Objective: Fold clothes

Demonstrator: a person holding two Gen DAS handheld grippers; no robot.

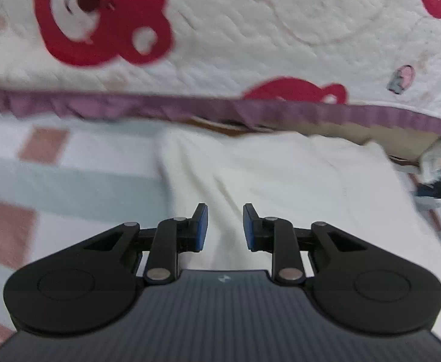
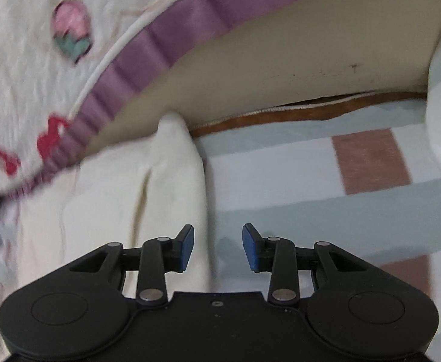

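Bedding fills both views: we see a checked sheet (image 1: 69,175) in pale blue, white and dusty pink, and above it a quilted white cover (image 1: 220,30) printed with red bear faces and edged with a purple ruffle (image 1: 160,105). In the right wrist view we also see a beige panel (image 2: 280,60) standing behind the ruffle, with a brown strip along its lower edge.

On the sheet lies the cream garment (image 1: 265,175), spread flat with soft creases; its far end reaches just under the ruffle. In the right wrist view we see its edge (image 2: 196,181) running down beside the sheet.

We find the left gripper (image 1: 225,226) above the garment, jaws narrowly parted, nothing between the blue pads. The right gripper (image 2: 218,247) stands wider apart, empty, straddling the garment's edge: one pad over the cloth, the other over the sheet.
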